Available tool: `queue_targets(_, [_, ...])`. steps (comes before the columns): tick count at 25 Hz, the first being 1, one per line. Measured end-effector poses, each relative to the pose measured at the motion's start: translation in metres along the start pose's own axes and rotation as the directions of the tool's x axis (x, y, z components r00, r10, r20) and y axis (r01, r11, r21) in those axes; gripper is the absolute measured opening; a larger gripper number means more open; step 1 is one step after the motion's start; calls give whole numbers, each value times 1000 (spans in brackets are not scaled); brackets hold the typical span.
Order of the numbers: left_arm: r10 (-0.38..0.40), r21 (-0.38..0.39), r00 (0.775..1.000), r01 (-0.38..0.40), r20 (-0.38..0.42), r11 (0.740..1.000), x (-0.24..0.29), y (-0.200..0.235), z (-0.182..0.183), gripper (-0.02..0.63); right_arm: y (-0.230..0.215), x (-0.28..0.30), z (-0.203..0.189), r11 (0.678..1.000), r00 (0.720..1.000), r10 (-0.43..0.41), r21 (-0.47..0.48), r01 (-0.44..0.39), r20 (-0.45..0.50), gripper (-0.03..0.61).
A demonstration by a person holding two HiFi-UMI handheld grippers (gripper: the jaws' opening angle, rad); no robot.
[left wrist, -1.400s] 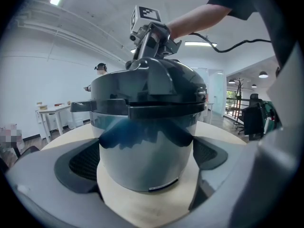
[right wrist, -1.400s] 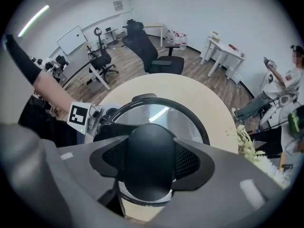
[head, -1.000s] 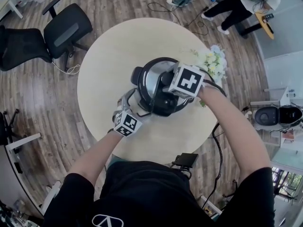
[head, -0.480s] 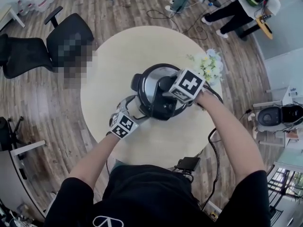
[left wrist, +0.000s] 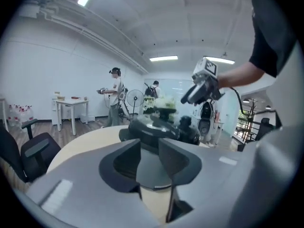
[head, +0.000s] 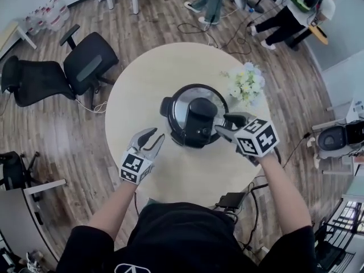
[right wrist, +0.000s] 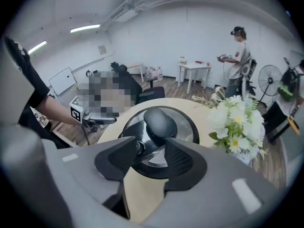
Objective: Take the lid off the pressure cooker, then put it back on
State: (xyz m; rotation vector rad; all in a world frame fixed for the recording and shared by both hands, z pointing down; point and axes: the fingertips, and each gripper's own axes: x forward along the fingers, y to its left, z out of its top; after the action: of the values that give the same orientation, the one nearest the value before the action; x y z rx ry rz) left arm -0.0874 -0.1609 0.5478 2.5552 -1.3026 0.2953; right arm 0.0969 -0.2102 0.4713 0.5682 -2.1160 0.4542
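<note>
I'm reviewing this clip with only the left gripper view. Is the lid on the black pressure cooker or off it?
Observer: On. In the head view, the round steel lid with its black handle sits on the black pressure cooker.
Operator: Does the right gripper hold anything?
Observer: No. The right gripper view shows the right gripper with its jaws apart and nothing between them. They have just been closing, and the cooker lies beyond them.
Operator: Is my left gripper touching the pot?
Observer: No. From above, the left gripper hangs over the round beige table, apart from the cooker. Its jaws have just been closing on nothing.
</note>
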Motion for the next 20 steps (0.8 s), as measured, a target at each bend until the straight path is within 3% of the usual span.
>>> queue_targets(3, [9, 13, 996, -11, 90, 1000, -11, -5, 49, 78, 9, -21, -4, 994, 982, -81, 88, 67, 169, 127])
queue_targets(5, [8, 33, 990, -13, 140, 999, -14, -12, 78, 53, 10, -35, -5, 981, 950, -146, 161, 105, 275, 88])
queue_targets(10, [-24, 86, 979, 7, 203, 996, -15, -39, 125, 2, 18, -62, -10, 941, 843, -306, 274, 198, 442, 29])
queue_targets(13, [-37, 100, 969, 13, 243, 995, -16, -54, 150, 2, 28, -76, -5, 926, 777, -360, 300, 229, 517, 23])
queue_targets(18, [-33, 147, 948, -15, 317, 989, -21, -80, 187, 2, 41, -98, -1, 892, 639, -453, 319, 321, 622, 23])
queue_targets(20, [-23, 151, 940, -30, 339, 988, -24, -88, 197, 2, 46, -104, -3, 884, 603, -467, 333, 328, 647, 22])
